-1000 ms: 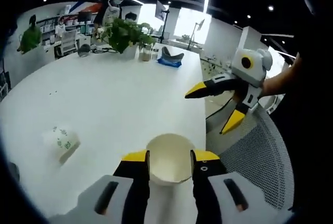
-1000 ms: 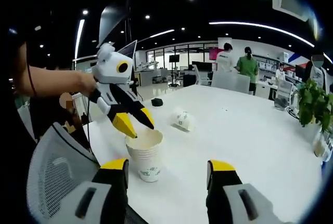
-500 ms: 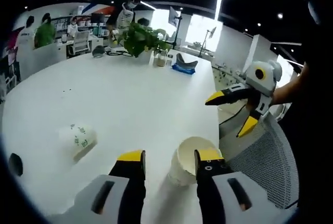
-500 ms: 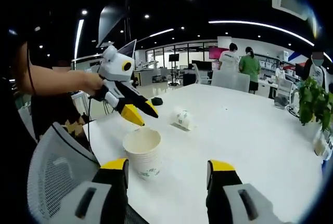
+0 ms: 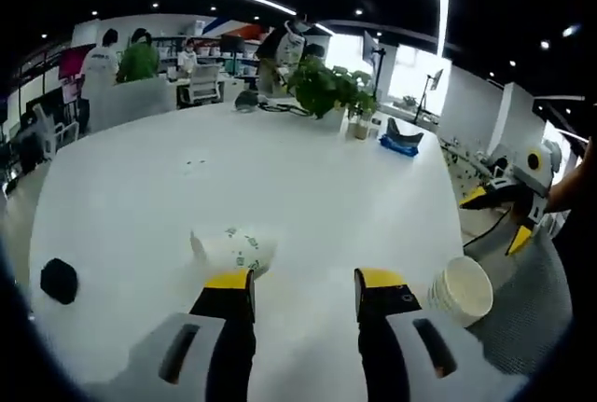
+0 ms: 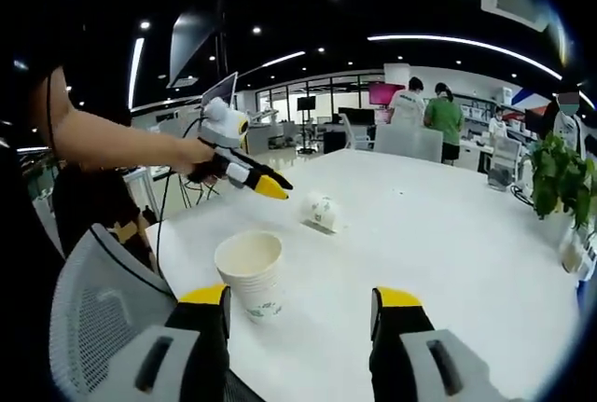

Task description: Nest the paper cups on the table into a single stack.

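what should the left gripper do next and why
Probably ease the open left gripper forward and a little left onto the paper cup lying on its side just ahead of it; that cup lies apart from the upright cup stack near the table's edge.

nested white cups (image 6: 249, 273) upright; lone cup (image 5: 233, 253) on its side.

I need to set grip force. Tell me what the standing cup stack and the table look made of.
Cup stack: looks like thin matte paper, cream with a green print and layered rolled rims. Table: smooth white top with a faint sheen, likely laminate or painted board; I cannot tell which.
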